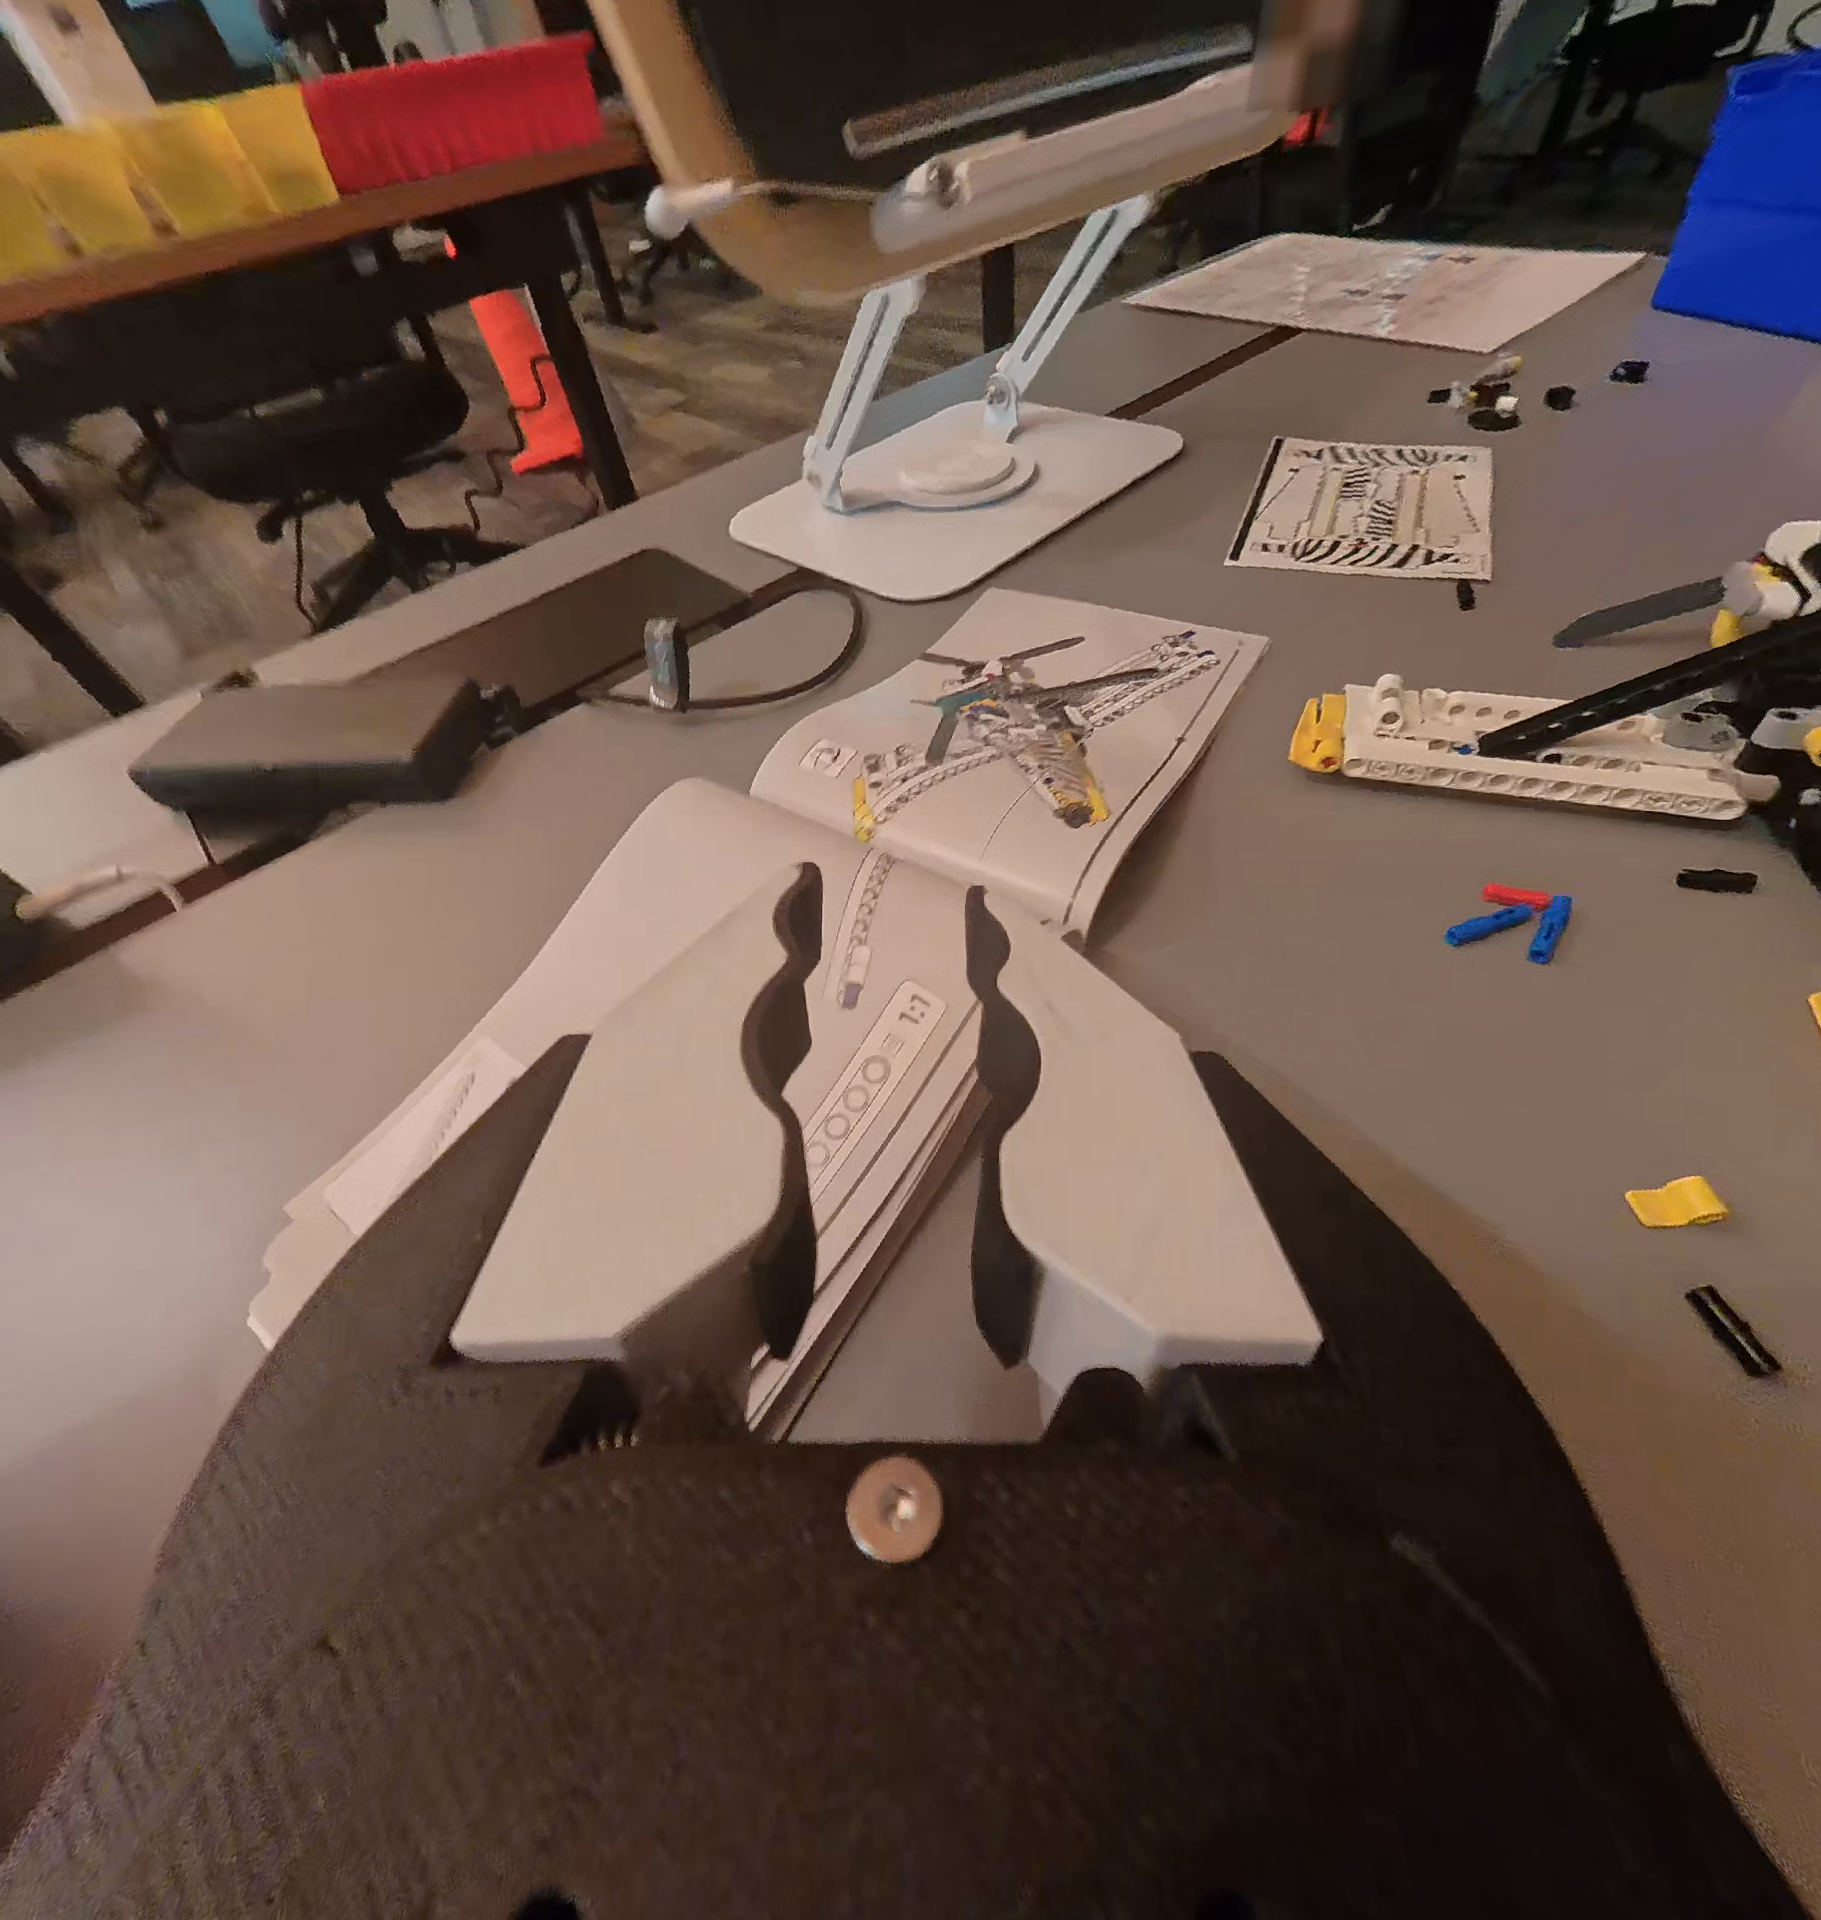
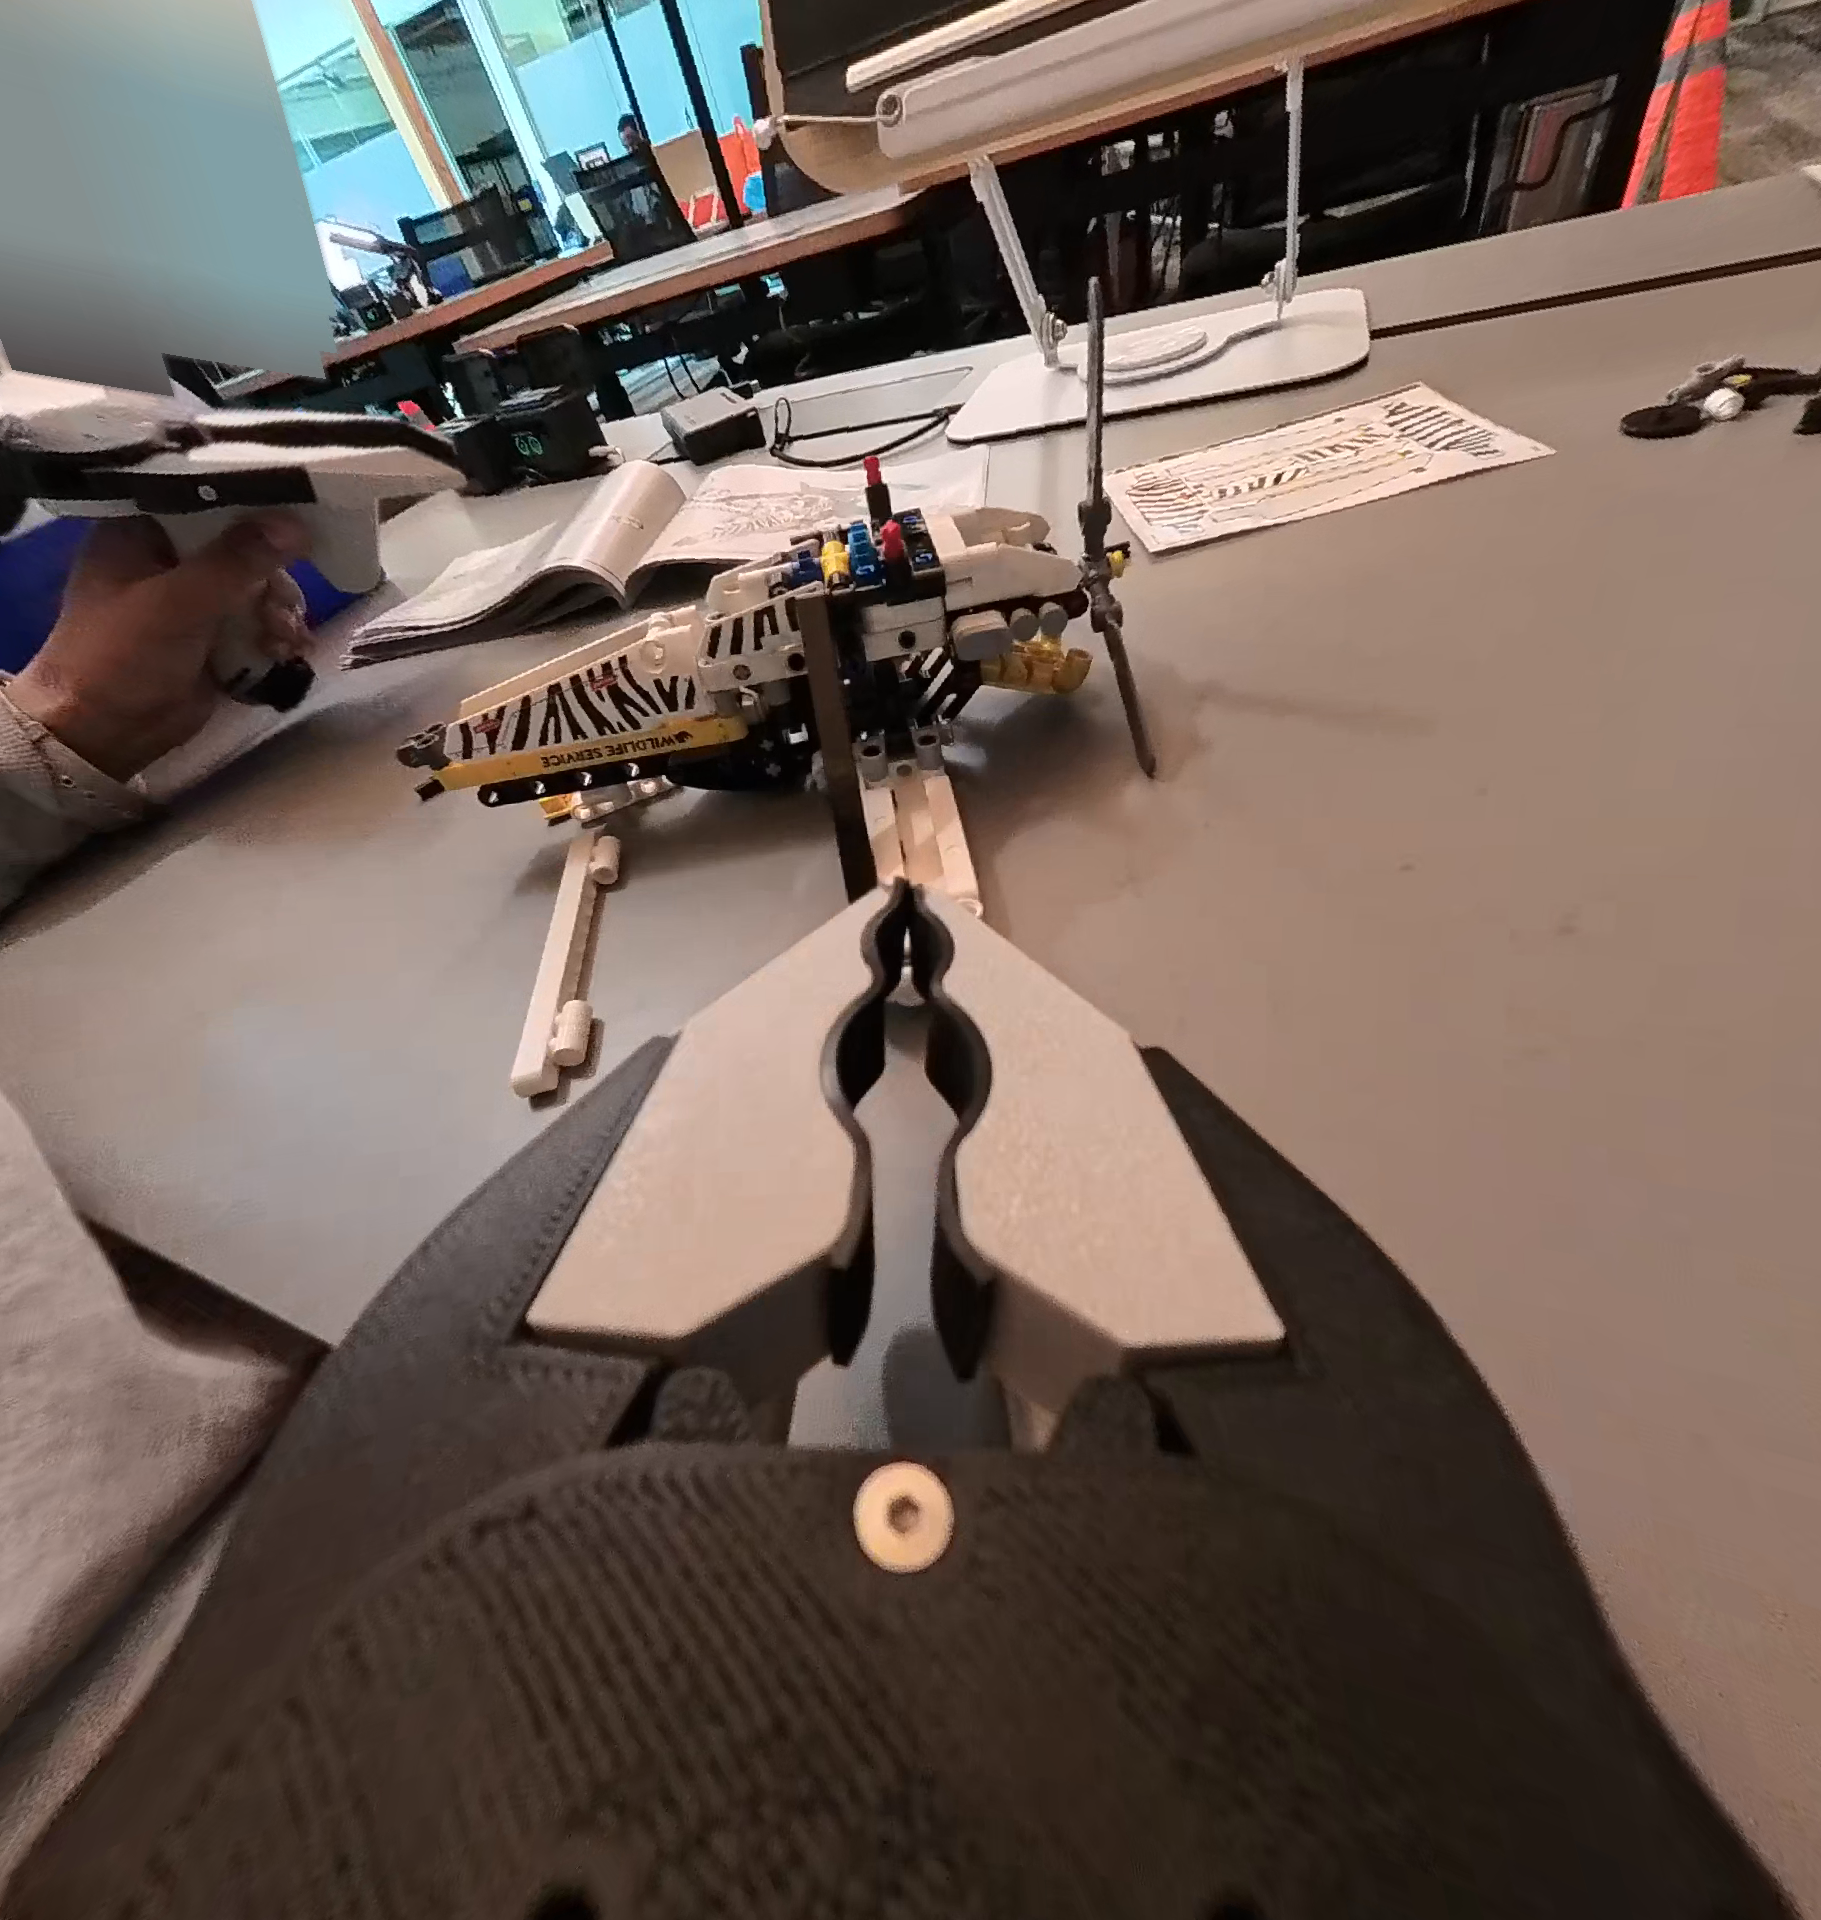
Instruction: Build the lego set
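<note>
My left gripper (image 1: 890, 899) is open and empty, hovering over the open instruction booklet (image 1: 1041, 748). It also shows at the left of the right wrist view (image 2: 407, 457), held by a hand. My right gripper (image 2: 901, 894) is shut on the near end of a long black beam (image 2: 833, 748). The beam reaches forward over the zebra-striped white, yellow and black lego model (image 2: 781, 665) on the grey table. In the left wrist view the beam (image 1: 1664, 675) slants across a white beam assembly (image 1: 1508, 748) at the right.
Loose blue and red pins (image 1: 1508, 920), a yellow piece (image 1: 1675, 1200) and a black pin (image 1: 1732, 1330) lie on the table. A white beam (image 2: 563, 935) lies left of my right gripper. A sticker sheet (image 1: 1363, 504), tablet stand (image 1: 947, 499), power brick (image 1: 314, 743) and blue bin (image 1: 1779, 208) stand farther off. The left gripper's tips are roughly 40 centimeters from the right gripper's. From either gripper's tips it is about 20 centimeters to the white beam assembly (image 1: 1508, 748).
</note>
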The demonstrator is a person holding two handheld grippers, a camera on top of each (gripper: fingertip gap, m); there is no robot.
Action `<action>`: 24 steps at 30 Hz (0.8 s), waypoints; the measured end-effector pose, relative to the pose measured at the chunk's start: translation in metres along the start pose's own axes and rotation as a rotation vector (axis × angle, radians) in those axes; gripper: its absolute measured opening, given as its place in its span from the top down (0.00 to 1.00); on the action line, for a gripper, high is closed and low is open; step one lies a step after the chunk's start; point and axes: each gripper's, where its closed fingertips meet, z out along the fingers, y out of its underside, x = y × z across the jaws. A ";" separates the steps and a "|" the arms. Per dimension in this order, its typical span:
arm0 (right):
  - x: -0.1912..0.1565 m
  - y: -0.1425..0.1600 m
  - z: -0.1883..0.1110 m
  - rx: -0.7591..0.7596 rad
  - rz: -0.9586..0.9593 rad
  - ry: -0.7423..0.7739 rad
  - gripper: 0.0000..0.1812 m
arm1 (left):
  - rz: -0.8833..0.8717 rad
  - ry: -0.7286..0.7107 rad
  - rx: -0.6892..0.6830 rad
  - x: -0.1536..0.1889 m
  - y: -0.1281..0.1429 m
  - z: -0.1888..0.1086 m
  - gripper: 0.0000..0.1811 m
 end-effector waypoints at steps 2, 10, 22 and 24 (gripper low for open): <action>-0.001 -0.001 -0.001 0.010 0.004 -0.015 1.00 | 0.053 0.009 0.028 0.011 -0.009 -0.003 0.86; -0.031 0.002 -0.015 -0.001 -0.228 -0.083 0.93 | 0.213 0.160 0.215 0.102 -0.058 -0.028 0.84; -0.047 0.048 -0.006 -0.359 -0.284 -0.069 0.94 | 0.238 0.540 0.294 0.252 -0.056 -0.062 0.80; -0.045 0.049 -0.005 -0.393 -0.307 -0.043 0.96 | 0.152 0.651 0.267 0.271 -0.051 -0.067 0.79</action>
